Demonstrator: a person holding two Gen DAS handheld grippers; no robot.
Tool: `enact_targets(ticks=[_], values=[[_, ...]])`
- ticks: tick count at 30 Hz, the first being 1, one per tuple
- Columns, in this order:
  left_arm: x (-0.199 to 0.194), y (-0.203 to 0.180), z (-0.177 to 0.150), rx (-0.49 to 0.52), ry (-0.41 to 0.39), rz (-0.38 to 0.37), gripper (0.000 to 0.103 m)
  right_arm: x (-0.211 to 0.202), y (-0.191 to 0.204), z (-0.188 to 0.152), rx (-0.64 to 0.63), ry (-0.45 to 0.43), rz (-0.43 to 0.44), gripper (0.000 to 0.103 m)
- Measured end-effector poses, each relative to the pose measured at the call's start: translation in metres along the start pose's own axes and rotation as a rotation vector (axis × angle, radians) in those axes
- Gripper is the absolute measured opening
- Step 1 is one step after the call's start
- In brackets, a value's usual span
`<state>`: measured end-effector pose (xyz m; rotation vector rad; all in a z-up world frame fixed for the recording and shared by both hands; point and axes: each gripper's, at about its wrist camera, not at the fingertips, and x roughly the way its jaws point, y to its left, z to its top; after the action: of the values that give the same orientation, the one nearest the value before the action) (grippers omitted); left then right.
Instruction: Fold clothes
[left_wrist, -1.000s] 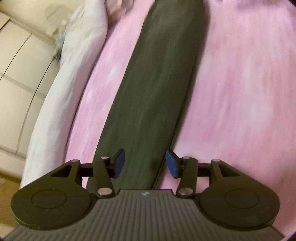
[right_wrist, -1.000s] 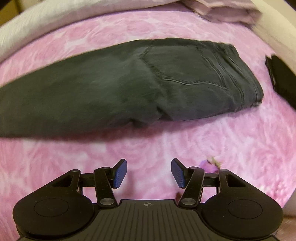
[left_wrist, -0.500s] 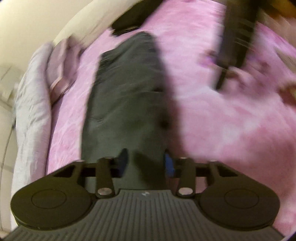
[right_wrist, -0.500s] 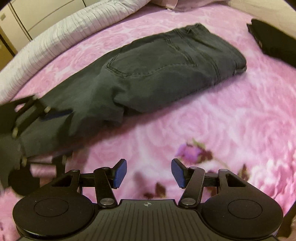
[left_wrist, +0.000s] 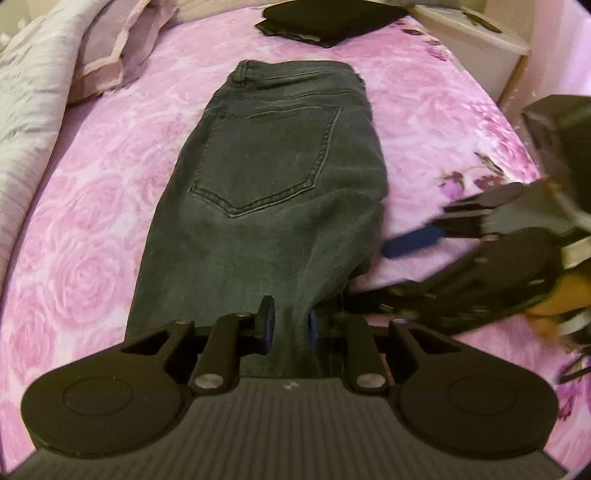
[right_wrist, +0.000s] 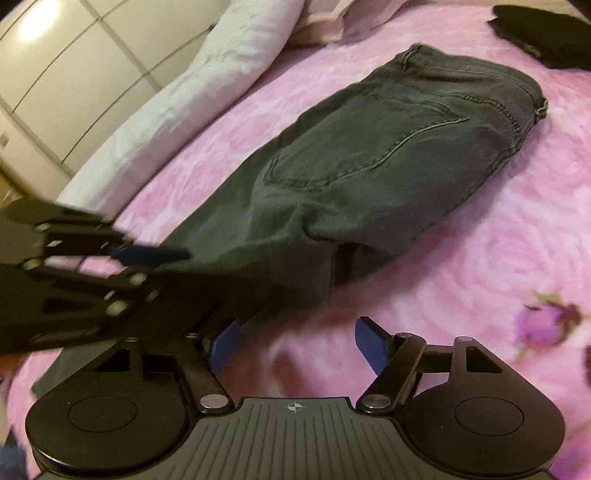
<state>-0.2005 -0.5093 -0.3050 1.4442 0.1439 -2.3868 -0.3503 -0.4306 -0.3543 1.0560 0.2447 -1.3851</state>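
Dark jeans (left_wrist: 273, 192) lie lengthwise on a bed (left_wrist: 92, 236) under a pink rose-print cover, already doubled leg over leg with a back pocket facing up and the waistband at the far end, toward the headboard. The left hand-held gripper (left_wrist: 290, 328) has a ridge of the leg fabric between its blue pads, and its jaws are closing on that bunch; the denim rises off the cover into the grip, which suggests the leg end is being lifted to carry it over the seat for the next fold.

The right hand-held gripper (right_wrist: 293, 343) hangs beside the jeans' near edge with nothing between its fingers, its jaws opening wide over bare cover. It looks set to take the same leg end at a second point, so that the cloth travels flat rather than twisting from one corner.

A black garment (left_wrist: 328, 20) lies by the headboard, well apart from the jeans, apparently a piece set aside. A pale quilt (left_wrist: 33, 88) and a pillow (left_wrist: 122, 48) are pushed along the bed's left side, leaving the middle for folding. The fold itself is judged barely begun.
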Motion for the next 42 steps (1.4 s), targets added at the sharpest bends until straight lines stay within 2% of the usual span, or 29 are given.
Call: enact_targets(ticks=[3,5,7,9,11,12,13,14,18,21,25,27,28,29,31,33,34,35,36,37,38,42], values=[[-0.003,-0.002,-0.002,0.025,-0.024,-0.003,0.014,0.012,0.005,-0.002,0.009,-0.103,-0.023,0.073],[-0.004,-0.002,-0.004,0.044,-0.032,0.013,0.013,0.02,0.006,-0.002,0.01,-0.137,-0.029,0.073],[-0.006,-0.003,-0.006,0.071,-0.041,0.031,0.017,0.021,0.004,-0.003,0.0,-0.153,-0.032,0.072],[-0.006,-0.007,-0.007,0.109,-0.042,0.041,0.024,0.012,-0.001,-0.004,0.002,-0.162,-0.04,0.058],[-0.005,-0.014,-0.009,0.155,-0.039,0.035,0.026,-0.008,-0.007,-0.006,0.026,-0.158,-0.048,0.034],[-0.004,-0.019,-0.009,0.182,-0.036,0.032,0.026,-0.018,-0.008,-0.008,0.026,-0.152,-0.045,0.028],[-0.002,-0.025,-0.011,0.211,-0.031,0.038,0.027,-0.027,-0.01,-0.01,0.026,-0.146,-0.043,0.012],[0.0,-0.031,-0.012,0.24,-0.026,0.042,0.027,-0.035,-0.008,-0.013,0.022,-0.142,-0.043,0.008],[0.009,-0.05,-0.021,0.325,-0.011,0.045,0.026,-0.052,-0.008,-0.018,0.071,-0.117,-0.044,0.006],[0.014,-0.052,-0.024,0.31,-0.002,0.035,0.026,-0.064,-0.009,-0.02,0.1,-0.114,-0.048,0.0],[0.012,-0.045,-0.026,0.25,-0.009,0.01,0.026,-0.075,-0.008,-0.028,0.094,-0.094,-0.045,0.0],[0.008,-0.04,-0.027,0.221,-0.02,0.002,0.026,-0.071,-0.006,-0.033,0.084,-0.068,-0.031,0.004],[0.005,-0.037,-0.027,0.208,-0.023,0.002,0.026,-0.066,-0.005,-0.034,0.075,-0.064,-0.031,0.015],[0.003,-0.035,-0.028,0.195,-0.027,0.003,0.026,-0.06,-0.003,-0.034,0.067,-0.061,-0.033,0.033],[-0.002,-0.03,-0.029,0.176,-0.033,0.0,0.026,-0.047,-0.003,-0.032,0.067,-0.059,-0.036,0.056],[-0.006,-0.027,-0.031,0.17,-0.036,-0.003,0.026,-0.034,-0.009,-0.028,0.107,-0.063,-0.024,0.057],[-0.007,-0.027,-0.032,0.176,-0.036,-0.003,0.026,-0.028,-0.012,-0.026,0.127,-0.066,-0.017,0.056],[-0.008,-0.029,-0.034,0.19,-0.035,0.003,0.026,-0.029,-0.014,-0.022,0.136,-0.063,-0.004,0.052],[-0.009,-0.031,-0.036,0.204,-0.034,0.009,0.028,-0.03,-0.016,-0.017,0.141,-0.059,0.01,0.04],[-0.01,-0.036,-0.039,0.221,-0.039,0.019,0.03,-0.032,-0.017,-0.013,0.147,-0.056,0.023,0.014],[-0.012,-0.041,-0.041,0.237,-0.043,0.028,0.037,-0.034,-0.019,-0.008,0.152,-0.052,0.037,0.011],[-0.012,-0.064,-0.049,0.286,-0.057,0.05,0.047,-0.059,-0.018,0.005,0.133,-0.02,0.075,0.007]])
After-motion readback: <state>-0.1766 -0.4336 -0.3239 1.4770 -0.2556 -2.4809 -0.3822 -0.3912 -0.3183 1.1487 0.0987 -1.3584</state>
